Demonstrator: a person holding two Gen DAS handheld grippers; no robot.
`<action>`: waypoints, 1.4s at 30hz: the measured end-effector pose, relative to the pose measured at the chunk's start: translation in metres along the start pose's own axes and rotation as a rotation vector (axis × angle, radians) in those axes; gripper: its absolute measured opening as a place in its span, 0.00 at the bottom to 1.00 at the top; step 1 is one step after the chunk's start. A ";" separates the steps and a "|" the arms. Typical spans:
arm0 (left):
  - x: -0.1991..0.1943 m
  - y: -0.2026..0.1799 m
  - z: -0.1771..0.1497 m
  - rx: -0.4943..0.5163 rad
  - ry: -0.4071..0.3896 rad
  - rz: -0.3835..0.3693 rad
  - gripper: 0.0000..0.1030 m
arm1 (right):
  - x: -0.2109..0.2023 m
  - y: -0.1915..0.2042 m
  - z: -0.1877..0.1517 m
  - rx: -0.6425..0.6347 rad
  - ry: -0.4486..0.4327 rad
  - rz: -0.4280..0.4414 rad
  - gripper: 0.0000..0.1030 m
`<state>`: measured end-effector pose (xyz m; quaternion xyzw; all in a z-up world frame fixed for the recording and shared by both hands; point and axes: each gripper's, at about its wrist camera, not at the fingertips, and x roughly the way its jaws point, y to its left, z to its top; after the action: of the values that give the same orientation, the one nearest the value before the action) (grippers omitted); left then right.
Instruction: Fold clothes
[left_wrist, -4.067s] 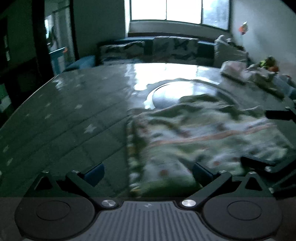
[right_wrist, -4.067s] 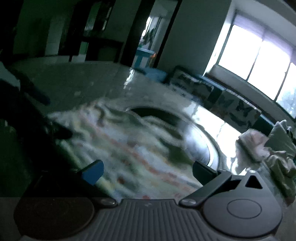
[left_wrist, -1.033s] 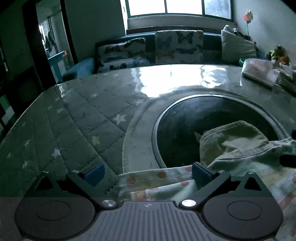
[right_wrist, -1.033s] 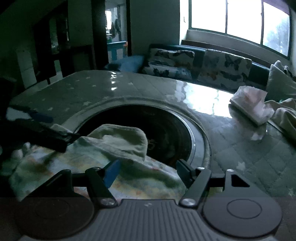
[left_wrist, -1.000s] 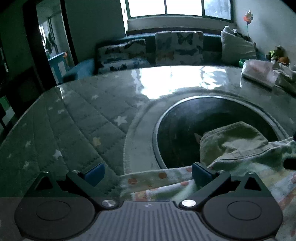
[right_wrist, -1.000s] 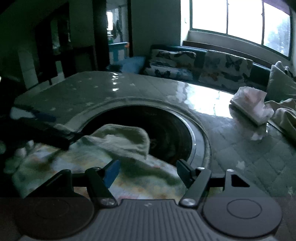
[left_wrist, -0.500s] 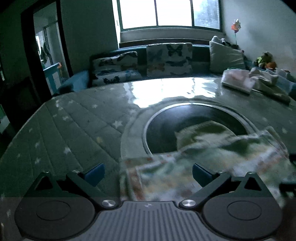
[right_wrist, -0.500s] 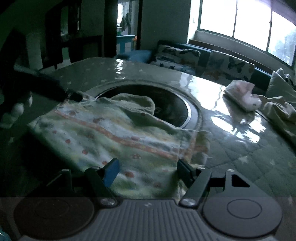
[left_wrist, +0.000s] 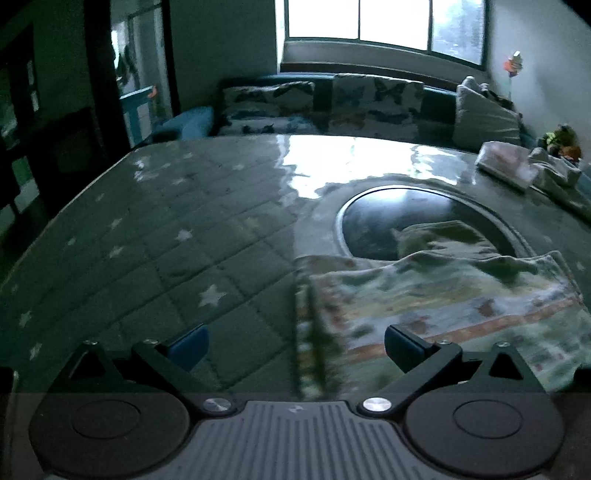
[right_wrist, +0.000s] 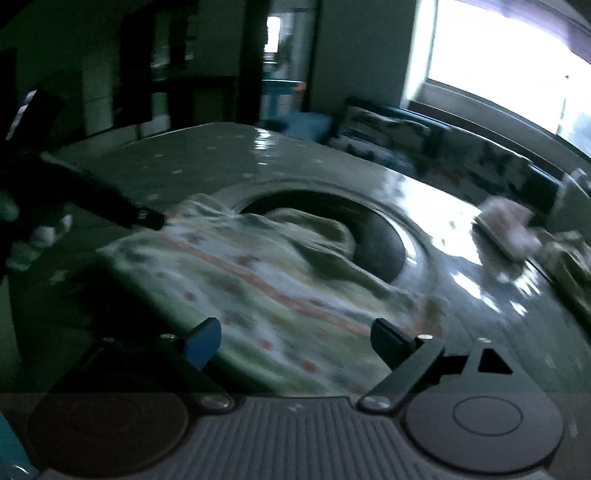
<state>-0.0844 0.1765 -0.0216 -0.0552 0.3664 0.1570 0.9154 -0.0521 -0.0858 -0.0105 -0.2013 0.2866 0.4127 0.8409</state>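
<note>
Both grippers have drawn back, exposing the whole patterned garment (left_wrist: 443, 295) flat on the quilted table (left_wrist: 166, 229), far edge overlapping the dark round inset (left_wrist: 373, 225). Left gripper (left_wrist: 295, 347) is released, straddling the garment's left edge. Right gripper (right_wrist: 295, 341) has just been opening, holding nothing; the cloth lies ahead, long axis crosswise.

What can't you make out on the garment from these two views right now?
- Garment near edge: cut off in both views by each gripper's own body.
- Print and folds: motion blur in the right wrist view.
- Its far part: sags into the dark round recess, lost in shadow.
- Left gripper's fingers in the right wrist view: dark; contact with the garment unclear.
</note>
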 end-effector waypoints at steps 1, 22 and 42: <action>0.000 0.004 0.000 -0.008 0.004 0.001 1.00 | 0.002 0.007 0.004 -0.024 0.001 0.020 0.88; 0.008 0.047 0.017 -0.236 0.122 -0.118 1.00 | 0.064 0.145 0.050 -0.391 0.045 0.257 0.44; 0.028 0.048 0.023 -0.615 0.302 -0.380 1.00 | 0.024 0.080 0.074 -0.011 -0.090 0.314 0.09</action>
<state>-0.0659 0.2341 -0.0231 -0.4164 0.4163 0.0771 0.8046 -0.0813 0.0170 0.0218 -0.1398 0.2741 0.5494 0.7768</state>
